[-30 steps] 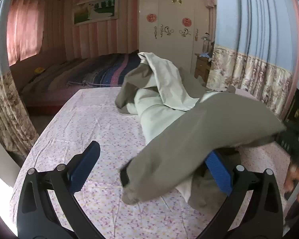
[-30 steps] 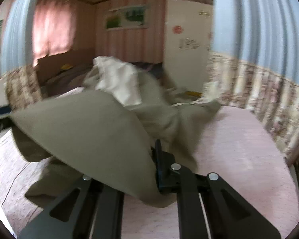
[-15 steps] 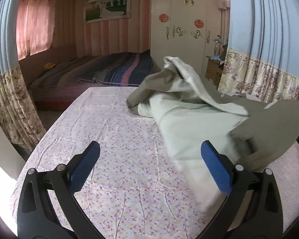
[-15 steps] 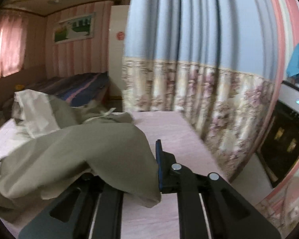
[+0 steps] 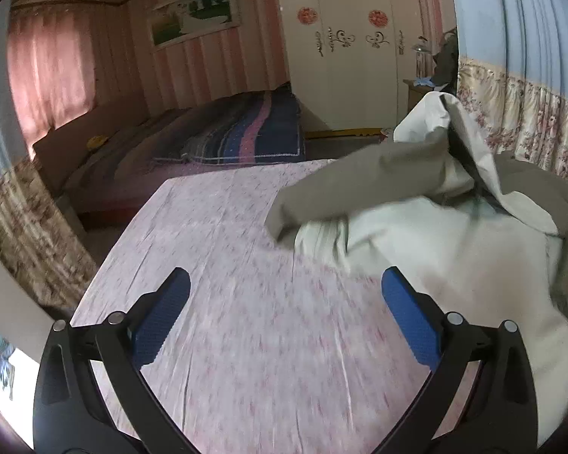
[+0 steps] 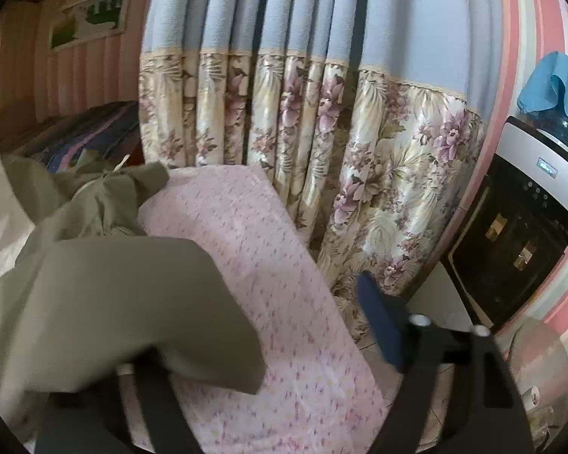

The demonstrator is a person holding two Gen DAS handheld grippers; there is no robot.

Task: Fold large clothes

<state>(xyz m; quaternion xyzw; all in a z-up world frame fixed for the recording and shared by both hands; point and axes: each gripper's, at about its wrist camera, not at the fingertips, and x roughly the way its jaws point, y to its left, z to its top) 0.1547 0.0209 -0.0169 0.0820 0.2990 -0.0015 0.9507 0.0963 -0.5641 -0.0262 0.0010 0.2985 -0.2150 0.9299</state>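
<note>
On the bed, the olive garment's sleeve stretches rightward.

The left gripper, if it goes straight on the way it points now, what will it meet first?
Most likely the pink floral sheet on the table: the open left gripper points down at bare sheet. The crumpled olive and cream garment lies to the right of that line. Depth is unclear here.

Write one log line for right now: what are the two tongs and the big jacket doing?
left tongs: open, empty | right tongs: opening, sleeve draped over one finger | jacket: rumpled on pink floral bed, unfolded
</note>
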